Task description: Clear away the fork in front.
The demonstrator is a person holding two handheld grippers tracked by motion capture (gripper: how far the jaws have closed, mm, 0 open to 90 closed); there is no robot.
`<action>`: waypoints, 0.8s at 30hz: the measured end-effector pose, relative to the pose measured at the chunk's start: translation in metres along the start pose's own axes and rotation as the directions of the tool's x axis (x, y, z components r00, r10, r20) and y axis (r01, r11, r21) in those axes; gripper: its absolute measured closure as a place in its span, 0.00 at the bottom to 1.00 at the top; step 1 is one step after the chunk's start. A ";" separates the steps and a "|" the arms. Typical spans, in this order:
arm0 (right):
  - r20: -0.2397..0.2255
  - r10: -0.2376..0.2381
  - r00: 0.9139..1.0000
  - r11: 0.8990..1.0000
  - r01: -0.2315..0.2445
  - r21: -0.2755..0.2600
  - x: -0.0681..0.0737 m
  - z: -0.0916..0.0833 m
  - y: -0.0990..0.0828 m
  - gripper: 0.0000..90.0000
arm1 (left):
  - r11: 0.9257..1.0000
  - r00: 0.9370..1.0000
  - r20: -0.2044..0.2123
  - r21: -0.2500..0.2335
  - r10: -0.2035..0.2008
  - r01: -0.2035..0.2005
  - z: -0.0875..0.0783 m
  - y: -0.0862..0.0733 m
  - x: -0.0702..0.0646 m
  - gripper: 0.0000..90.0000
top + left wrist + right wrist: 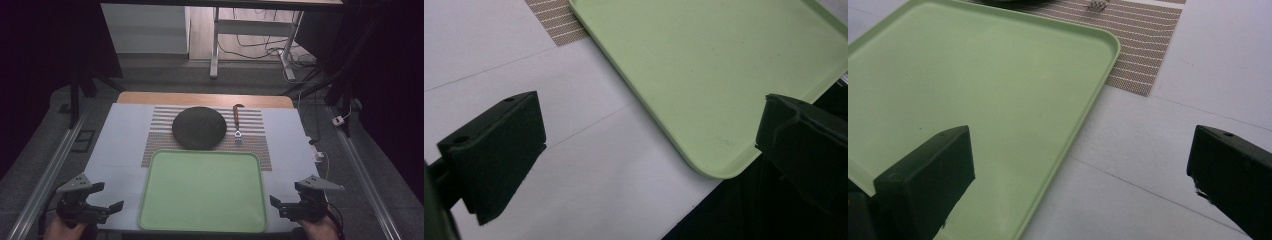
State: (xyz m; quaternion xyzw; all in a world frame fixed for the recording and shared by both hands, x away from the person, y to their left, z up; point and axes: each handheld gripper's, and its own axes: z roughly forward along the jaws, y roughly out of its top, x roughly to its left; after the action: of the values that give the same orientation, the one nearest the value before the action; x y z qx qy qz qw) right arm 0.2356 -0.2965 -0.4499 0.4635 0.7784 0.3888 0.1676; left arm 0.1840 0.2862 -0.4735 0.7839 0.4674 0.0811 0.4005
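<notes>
High view: left gripper [102, 196] and right gripper [286, 196] sit at near corners of tabletop [120, 142], jaws of both spread wide, nothing between them. Green tray [202, 192] lies flat between two grippers, near each, touched by neither. Left gripper view: tray's near corner sits between jaws. Beyond tray, ahead of jaws: dark round plate [199, 127] and fork [237, 121] side by side on striped placemat [255, 135].
</notes>
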 end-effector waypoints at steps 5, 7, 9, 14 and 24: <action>0.001 -0.015 1.000 1.000 0.015 0.011 0.002 0.001 0.001 0.00 | 1.000 1.000 0.001 0.001 0.000 0.000 0.000 0.000 0.000 0.00; 0.001 -0.016 1.000 1.000 0.016 0.011 0.002 0.002 0.001 0.00 | 1.000 1.000 0.000 0.000 0.000 0.000 0.000 0.000 0.000 0.00; -0.002 -0.028 1.000 1.000 0.028 0.009 0.004 0.003 0.002 0.00 | 1.000 1.000 0.000 0.001 0.001 -0.001 0.000 0.000 0.000 0.00; -0.010 -0.043 0.999 0.999 0.043 0.003 0.006 0.005 0.004 0.00 | 1.000 1.000 -0.001 0.001 0.000 0.000 0.000 0.000 0.000 0.00; -0.023 -0.078 0.997 0.997 0.077 -0.021 0.008 0.009 0.010 0.00 | 1.000 1.000 -0.003 0.004 -0.002 0.002 0.000 0.000 0.000 0.00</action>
State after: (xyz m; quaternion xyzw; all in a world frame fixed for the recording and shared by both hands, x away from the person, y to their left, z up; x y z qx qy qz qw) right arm 0.2427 -0.2826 -0.4472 0.4265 0.7939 0.3951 0.1780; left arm 0.1843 0.2860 -0.4738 0.7843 0.4690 0.0811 0.3981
